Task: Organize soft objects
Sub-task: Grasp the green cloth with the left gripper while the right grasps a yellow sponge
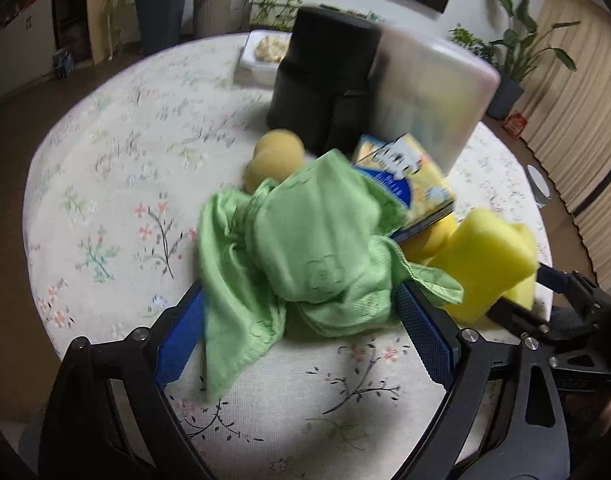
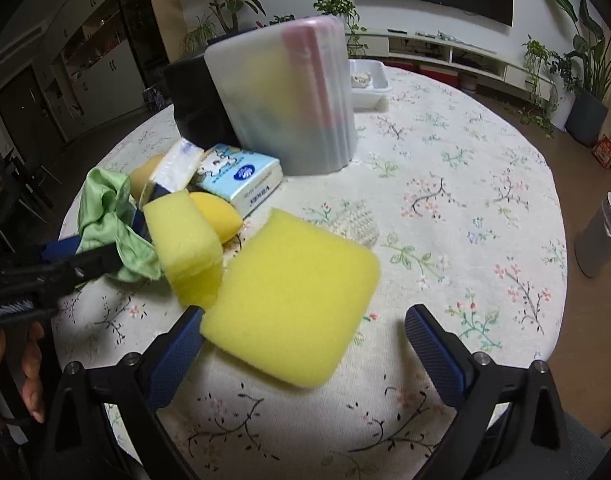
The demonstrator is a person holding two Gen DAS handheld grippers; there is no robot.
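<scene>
A: What is between the fingers of the left hand-held gripper (image 1: pixel 301 316)?
B: A crumpled green cloth (image 1: pixel 305 248); the jaws are wide and do not press it.

A: And the right hand-held gripper (image 2: pixel 305 344)?
B: Also released. A flat yellow sponge (image 2: pixel 293 300) lies on the bench (image 2: pixel 445 152) just ahead, touching its left finger, far from the right one

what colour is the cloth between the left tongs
Light green cloth, clearest in the left wrist view.
</scene>
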